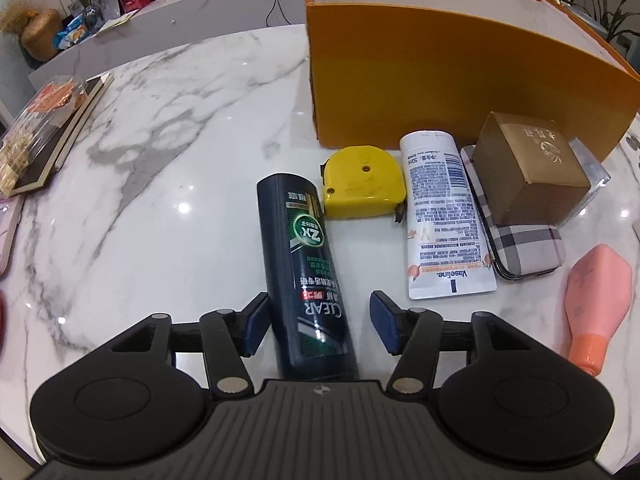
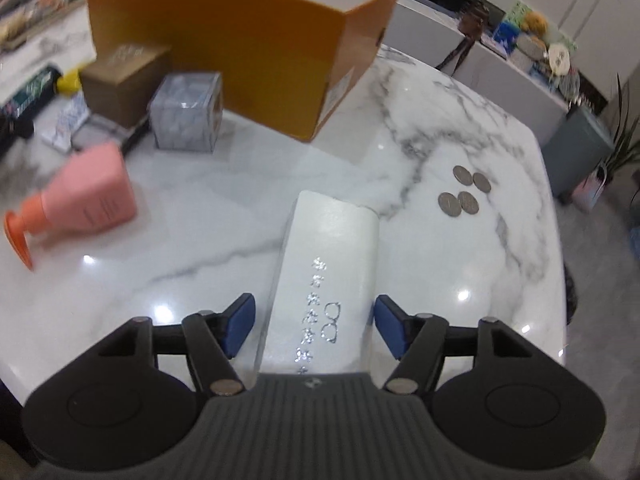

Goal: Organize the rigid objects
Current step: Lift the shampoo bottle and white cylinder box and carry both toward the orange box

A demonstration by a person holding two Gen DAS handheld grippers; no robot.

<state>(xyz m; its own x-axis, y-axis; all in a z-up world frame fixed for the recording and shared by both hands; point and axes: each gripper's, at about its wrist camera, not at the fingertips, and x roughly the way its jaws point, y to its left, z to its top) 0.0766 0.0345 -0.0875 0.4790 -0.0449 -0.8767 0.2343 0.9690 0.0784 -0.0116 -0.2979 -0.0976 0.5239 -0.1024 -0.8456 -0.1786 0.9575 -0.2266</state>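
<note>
barely begun: nothing seen boxed, box (image 1: 460, 80) at 12 o'clock, interior hidden. left gripper (image 1: 318, 322) part open around bottle (image 1: 308, 272), one pad touching, ungripped. right gripper (image 2: 316, 328) part open astride white case (image 2: 328, 280), unclamped.

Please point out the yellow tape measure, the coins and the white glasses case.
yellow tape measure (image 1: 362, 182), left wrist view, middle of its flat face.
coins (image 2: 464, 192), right wrist view, the group's middle.
white glasses case (image 2: 326, 276), right wrist view, its top face.

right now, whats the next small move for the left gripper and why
Probably close the left gripper on the dark Clear bottle: the bottle lies between its blue pads, the left pad at its side, the right one still clear. The open orange box stands just behind.
</note>
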